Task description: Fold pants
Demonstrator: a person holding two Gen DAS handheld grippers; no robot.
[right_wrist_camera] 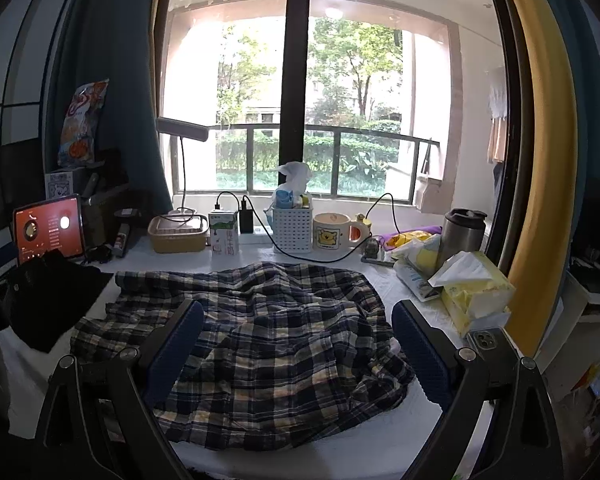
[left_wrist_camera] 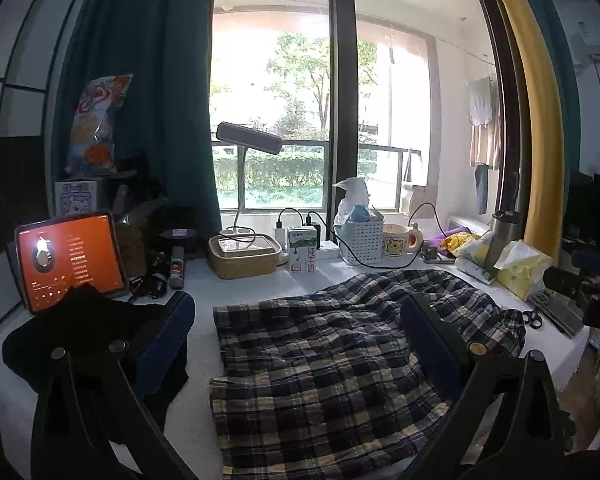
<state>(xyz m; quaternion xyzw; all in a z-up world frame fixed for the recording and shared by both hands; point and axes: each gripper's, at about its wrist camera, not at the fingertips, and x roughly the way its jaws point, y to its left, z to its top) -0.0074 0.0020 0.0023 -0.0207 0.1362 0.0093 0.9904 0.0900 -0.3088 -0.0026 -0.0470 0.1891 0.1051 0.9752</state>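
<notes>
A white desk [right_wrist_camera: 384, 280] stands before a tall window with a balcony rail and trees outside. The plaid pants [right_wrist_camera: 256, 336] lie rumpled across the middle of the desk, between a black garment [right_wrist_camera: 48, 296] on the left and a yellow tissue pack [right_wrist_camera: 476, 292] on the right. The left gripper [left_wrist_camera: 296, 344] and the right gripper [right_wrist_camera: 298, 350] hover over the pants, both with jaws spread wide and holding nothing. Behind stand a tablet [left_wrist_camera: 70, 258], a milk carton [right_wrist_camera: 223, 234] and a mug [right_wrist_camera: 334, 232].
</notes>
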